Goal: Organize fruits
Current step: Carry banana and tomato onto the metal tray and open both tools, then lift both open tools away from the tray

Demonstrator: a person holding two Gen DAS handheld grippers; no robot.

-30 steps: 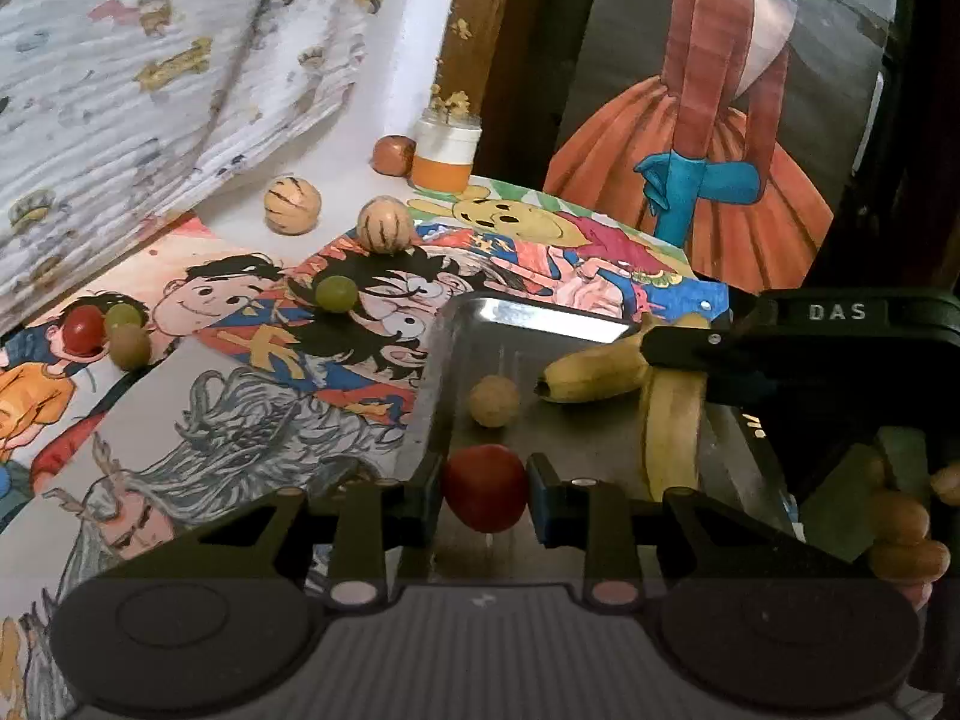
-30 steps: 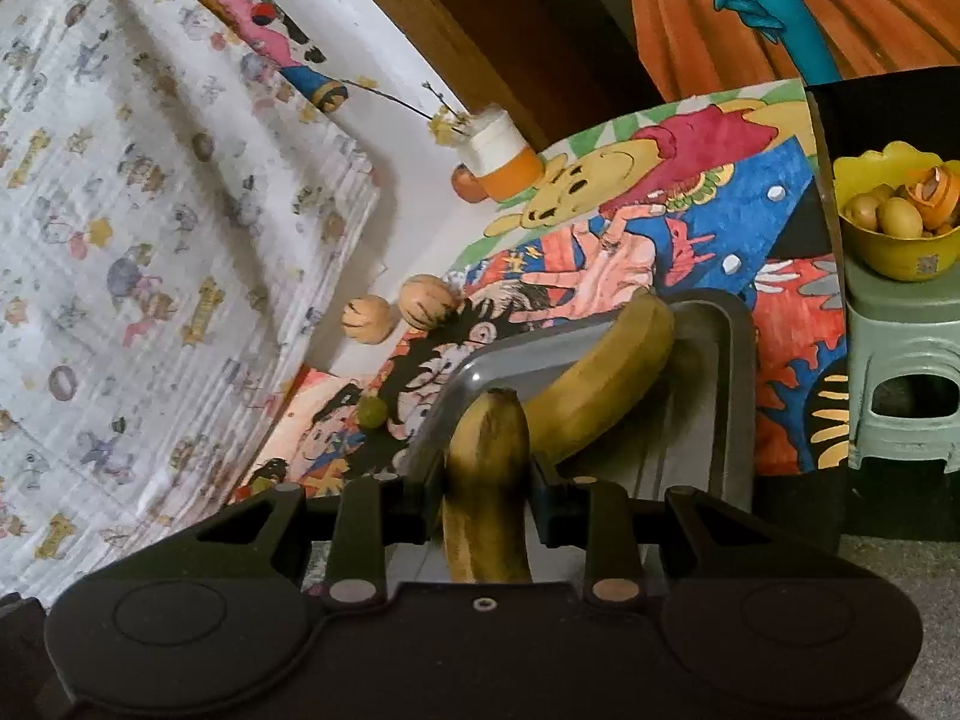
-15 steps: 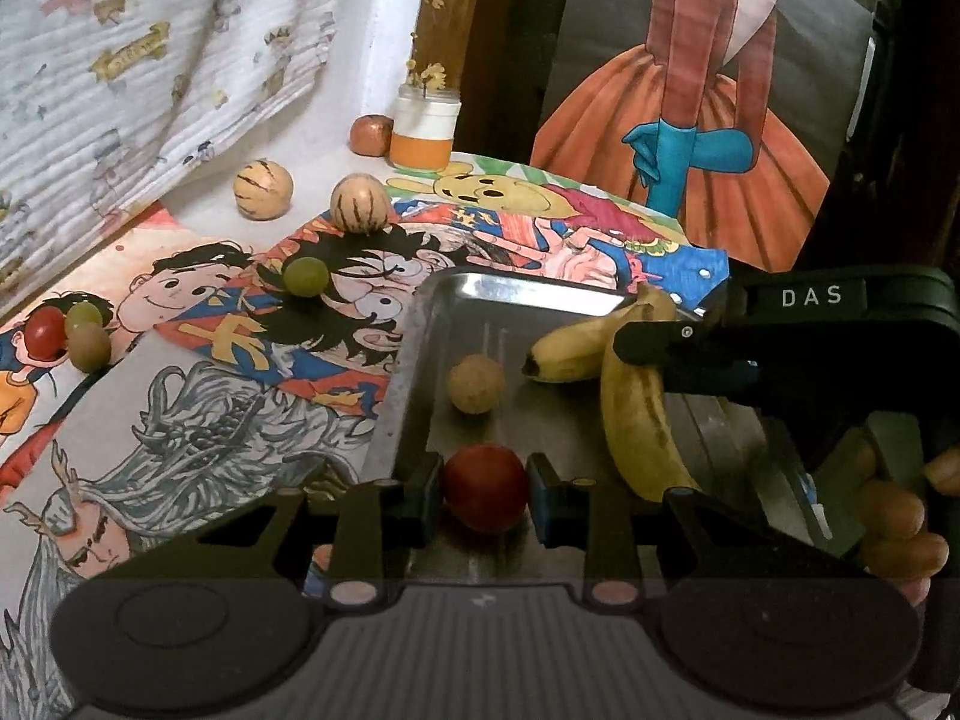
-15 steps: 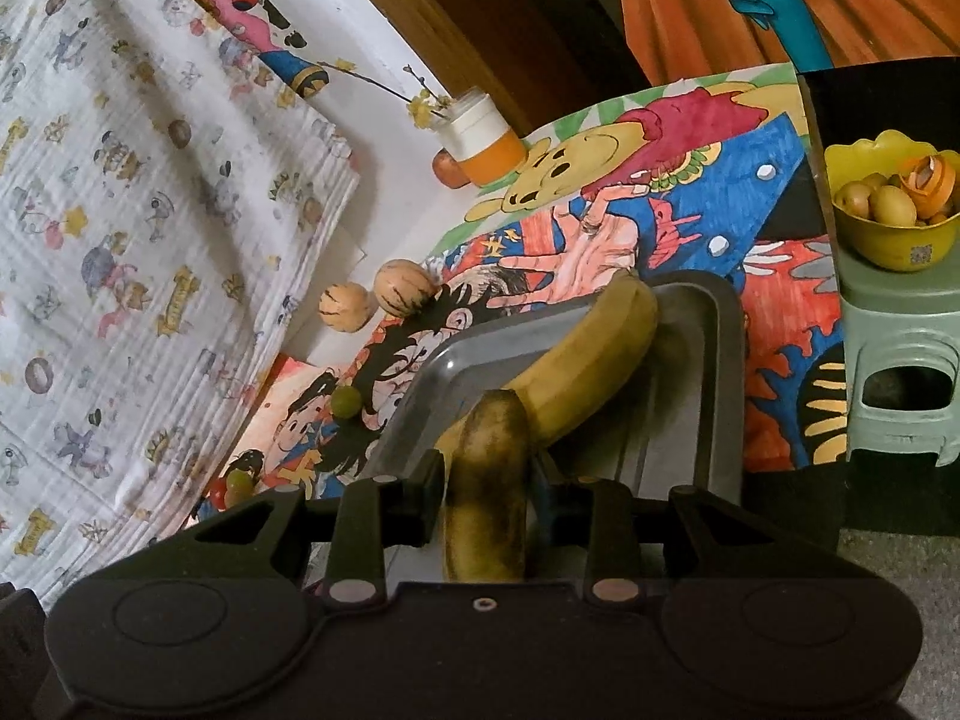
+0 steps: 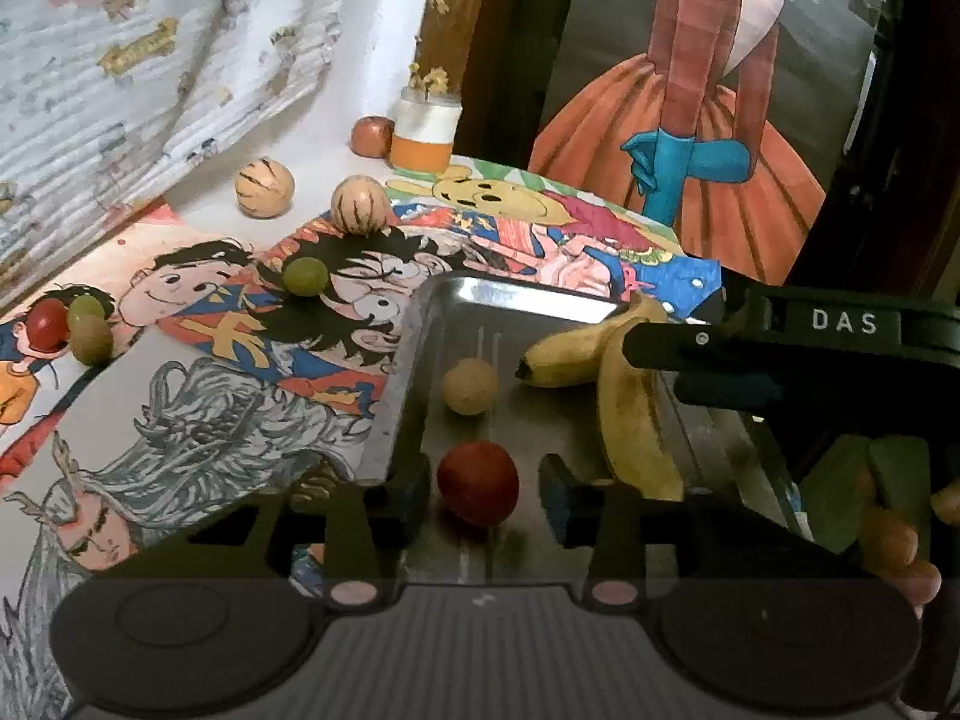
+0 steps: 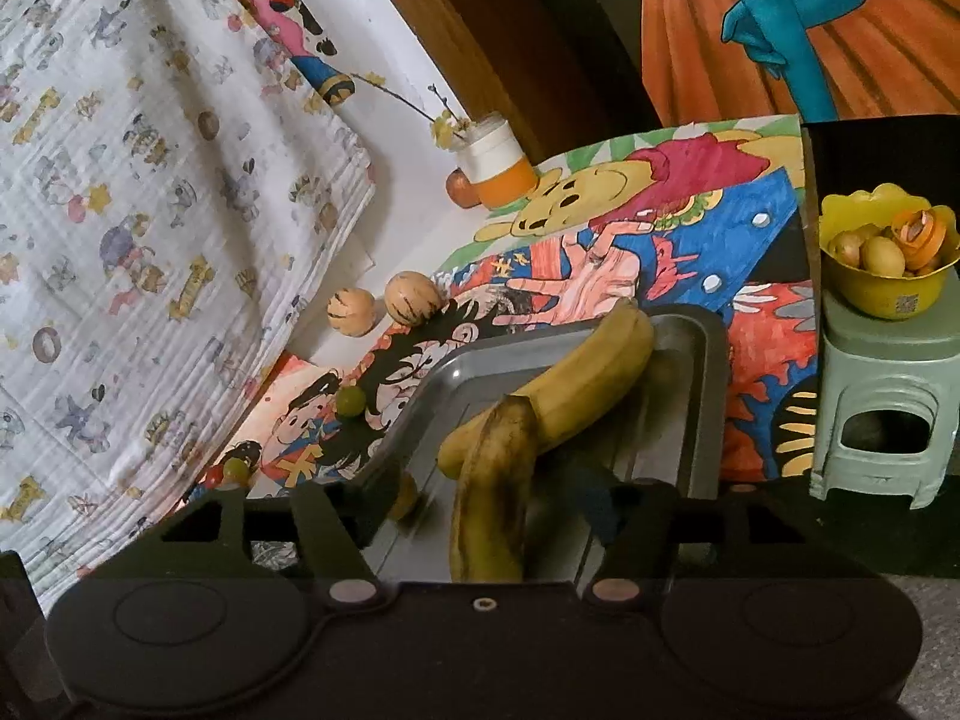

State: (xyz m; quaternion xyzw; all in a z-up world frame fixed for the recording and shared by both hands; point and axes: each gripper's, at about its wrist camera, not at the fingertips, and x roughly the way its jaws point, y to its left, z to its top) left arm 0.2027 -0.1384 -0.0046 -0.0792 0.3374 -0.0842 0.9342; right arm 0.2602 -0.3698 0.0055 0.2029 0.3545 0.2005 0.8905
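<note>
Left claw [image 5: 485, 483]: jaws have just been opening and now stand apart, with the red fruit [image 5: 477, 482] between them, clear of both pads
Red fruit: sits on the floor of the metal tray [image 5: 510, 294], near the tray's front left corner
Right claw [image 6: 489, 495]: jaws have just been opening and now stand wide apart; the spotted banana [image 6: 492, 492] lies between them, with a gap on each side
Right claw in the left view [image 5: 708, 360]: a dark bar marked DAS reaching in from the right, over the bananas
Spotted banana: lies lengthwise in the tray, its far tip touching the second banana [image 6: 576, 390]
Second banana: lies slantwise across the tray, one end up against the far rim
Tan round fruit [image 5: 469, 386]: rests in the tray, beyond the red fruit and just left of the bananas
Tray: sits on bright cartoon drawings [image 5: 252, 354] spread over the tabletop
Green grape [image 5: 305, 276]: lies alone on the drawings, left of the tray's far corner
Small cluster [image 5: 72, 327]: one red and two green fruits touching each other, well to the left
Striped round fruits [image 5: 264, 187]: two of them, near each other, beyond the tray
Jar [image 5: 425, 131]: white with an orange base, holding twigs, with a reddish fruit [image 5: 372, 135] just beside it
Yellow bowl [image 6: 882, 294]: holds fruit and stands on a pale green stool [image 6: 882, 414], to the right of the tray
Printed cloth [image 6: 138, 210]: hangs along the left side
</note>
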